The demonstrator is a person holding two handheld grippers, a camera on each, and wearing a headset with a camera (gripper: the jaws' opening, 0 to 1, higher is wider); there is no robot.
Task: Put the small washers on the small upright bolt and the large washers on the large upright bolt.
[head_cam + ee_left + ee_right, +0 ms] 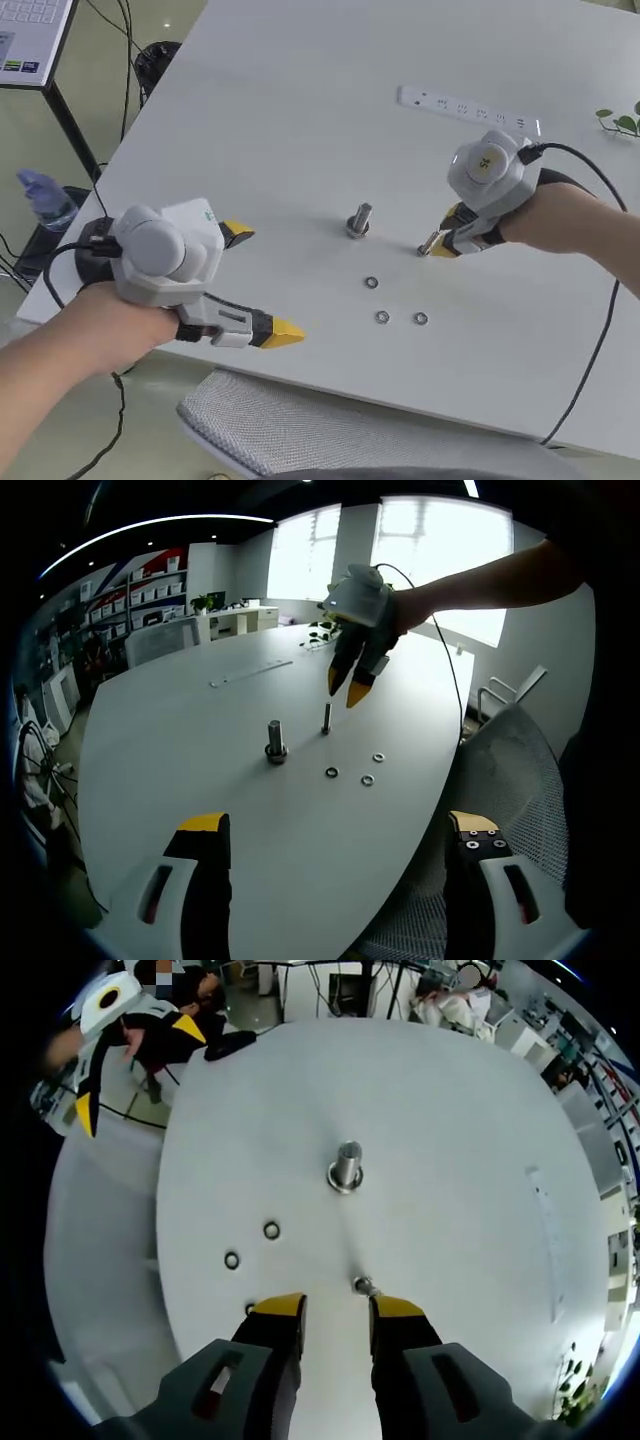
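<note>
Hand-held gripper, left (260,283): jaws spread wide, nothing held. It is held over the near left part of the desk (300,120), well apart from the work.

Large bolt (359,221): upright at mid-desk. A wider collar is seen at its base. Whether that is the bolt head or a washer already seated cannot be told.

Washers (371,283): three are counted, lying flat and loose on the desk on the near side of the two bolts. Their sizes cannot be told apart.

Small bolt (430,245): upright, bare as far as can be seen.

Hand-held gripper, right (447,233): jaws parted by a narrow gap, nothing pinched, tips just beside the small bolt.

Judgement: the task is at or near its start. All three visible washers are yet to be picked up and threaded onto the bolts.
</note>
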